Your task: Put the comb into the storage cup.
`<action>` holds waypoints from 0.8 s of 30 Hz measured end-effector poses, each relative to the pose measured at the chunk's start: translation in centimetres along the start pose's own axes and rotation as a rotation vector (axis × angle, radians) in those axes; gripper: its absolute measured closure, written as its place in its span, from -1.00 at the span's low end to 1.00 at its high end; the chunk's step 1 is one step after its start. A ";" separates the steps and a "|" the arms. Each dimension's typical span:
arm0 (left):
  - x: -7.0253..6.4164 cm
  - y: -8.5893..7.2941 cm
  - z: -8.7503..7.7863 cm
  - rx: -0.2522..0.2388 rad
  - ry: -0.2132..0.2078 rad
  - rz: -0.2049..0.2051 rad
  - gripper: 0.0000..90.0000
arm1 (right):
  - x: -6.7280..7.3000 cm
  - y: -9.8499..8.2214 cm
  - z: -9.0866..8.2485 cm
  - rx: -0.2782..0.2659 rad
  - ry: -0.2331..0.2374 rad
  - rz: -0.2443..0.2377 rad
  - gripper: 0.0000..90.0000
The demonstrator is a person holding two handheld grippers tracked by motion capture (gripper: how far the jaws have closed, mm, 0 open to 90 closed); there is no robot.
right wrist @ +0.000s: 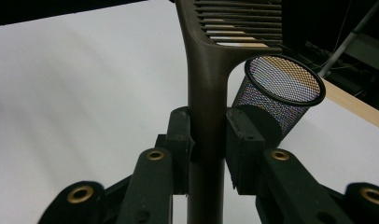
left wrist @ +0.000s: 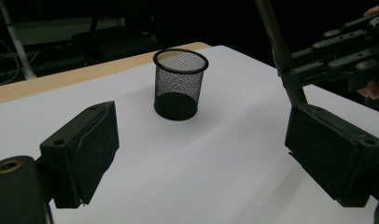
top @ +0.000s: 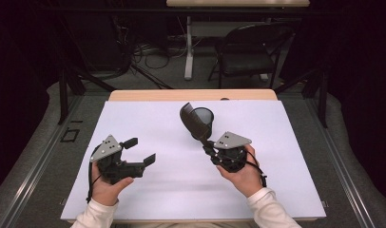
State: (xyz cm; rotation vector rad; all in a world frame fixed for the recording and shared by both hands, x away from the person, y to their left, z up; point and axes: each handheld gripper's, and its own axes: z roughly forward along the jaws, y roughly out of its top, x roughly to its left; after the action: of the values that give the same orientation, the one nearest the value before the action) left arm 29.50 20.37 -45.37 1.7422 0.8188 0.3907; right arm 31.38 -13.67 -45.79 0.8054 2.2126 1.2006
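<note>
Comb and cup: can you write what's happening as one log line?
right gripper: shut on comb, held upright | mesh cup: upright on white sheet, beyond comb | left gripper: open, holding nothing

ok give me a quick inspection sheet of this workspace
surface: white sheet over a wooden table, bare apart from the cup
job's things: slotted spatula held upright beside an upright black mesh cup
clutter: nothing seen
grippers: left hand-held gripper open, nothing between its jaws; right hand-held gripper shut on the spatula handle
cables: black cable at the left wrist; loose wires on the floor behind
surroundings: folding chair and a desk leg beyond the table, dark room
</note>
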 end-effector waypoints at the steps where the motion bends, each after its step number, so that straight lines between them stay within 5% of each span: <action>1: 0.0 0.1 0.1 -0.003 -0.008 -0.007 -0.76 | 0.0 0.0 0.0 -0.001 0.000 0.001 0.62; 24: 0.7 2.6 1.7 -0.043 -0.023 -0.068 -0.53 | 0.3 -0.1 0.1 -0.013 -0.013 -0.012 0.62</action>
State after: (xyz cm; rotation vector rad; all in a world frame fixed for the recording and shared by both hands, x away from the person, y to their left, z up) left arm 31.88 19.31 -43.58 1.6717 0.8456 0.3396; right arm 31.21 -13.43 -45.98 0.7920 2.1942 1.1998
